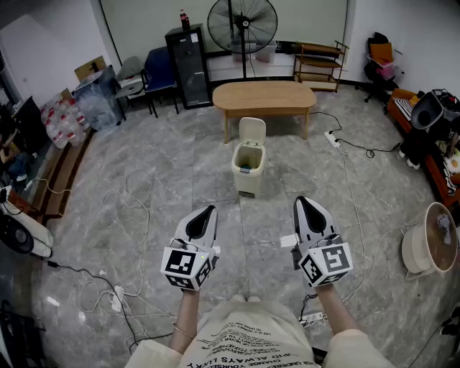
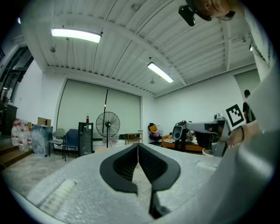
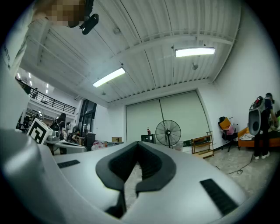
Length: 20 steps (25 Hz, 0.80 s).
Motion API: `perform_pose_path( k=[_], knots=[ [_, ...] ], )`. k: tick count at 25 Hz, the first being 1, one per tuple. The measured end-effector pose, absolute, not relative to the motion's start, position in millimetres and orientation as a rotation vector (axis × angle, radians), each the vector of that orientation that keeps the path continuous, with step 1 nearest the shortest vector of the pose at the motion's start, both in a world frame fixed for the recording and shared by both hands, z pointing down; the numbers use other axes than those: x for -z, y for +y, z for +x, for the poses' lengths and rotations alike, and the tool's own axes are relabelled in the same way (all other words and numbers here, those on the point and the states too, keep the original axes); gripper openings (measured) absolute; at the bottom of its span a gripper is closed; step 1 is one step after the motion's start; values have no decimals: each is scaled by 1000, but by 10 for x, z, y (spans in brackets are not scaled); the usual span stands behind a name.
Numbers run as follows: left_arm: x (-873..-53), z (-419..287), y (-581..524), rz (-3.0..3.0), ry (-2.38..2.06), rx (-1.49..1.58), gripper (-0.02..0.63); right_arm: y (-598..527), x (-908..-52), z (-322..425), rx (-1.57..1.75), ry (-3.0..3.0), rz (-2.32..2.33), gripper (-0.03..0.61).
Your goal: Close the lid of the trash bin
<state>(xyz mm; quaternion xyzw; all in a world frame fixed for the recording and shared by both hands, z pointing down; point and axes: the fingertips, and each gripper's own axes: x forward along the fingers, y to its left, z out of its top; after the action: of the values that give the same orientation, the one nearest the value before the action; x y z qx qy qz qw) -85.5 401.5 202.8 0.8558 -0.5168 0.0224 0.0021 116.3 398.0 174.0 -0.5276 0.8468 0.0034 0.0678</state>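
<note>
Left hand-held gripper (image 1: 209,210) and right hand-held gripper (image 1: 302,202): jaws together, empty. Cream plastic trash bin (image 1: 249,171) stands on the floor well ahead, its lid (image 1: 252,130) upright. Risk: a hard shove could tip the bin.

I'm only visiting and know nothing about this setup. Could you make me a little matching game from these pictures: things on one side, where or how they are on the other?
Things:
1. lid
2. wooden table
3. fan
4. left tool

Place or state:
A. jaws together, nothing between them
B. tipped up, open
C. just beyond the trash bin
D. standing behind the table

Pairs: 1-B, 2-C, 3-D, 4-A
</note>
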Motion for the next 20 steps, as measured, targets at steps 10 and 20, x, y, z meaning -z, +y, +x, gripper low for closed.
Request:
perform_pose_path(
  k=[10,20],
  knots=[
    [-2073,-786,4054,2663,-1641,-75,23,4005,-1751,1175,22,2610,-1420,5],
    [-2186,-676,4154,2627,-1666,-93,23,3924,-2000,1332,97,2649,-1481,156]
  ],
)
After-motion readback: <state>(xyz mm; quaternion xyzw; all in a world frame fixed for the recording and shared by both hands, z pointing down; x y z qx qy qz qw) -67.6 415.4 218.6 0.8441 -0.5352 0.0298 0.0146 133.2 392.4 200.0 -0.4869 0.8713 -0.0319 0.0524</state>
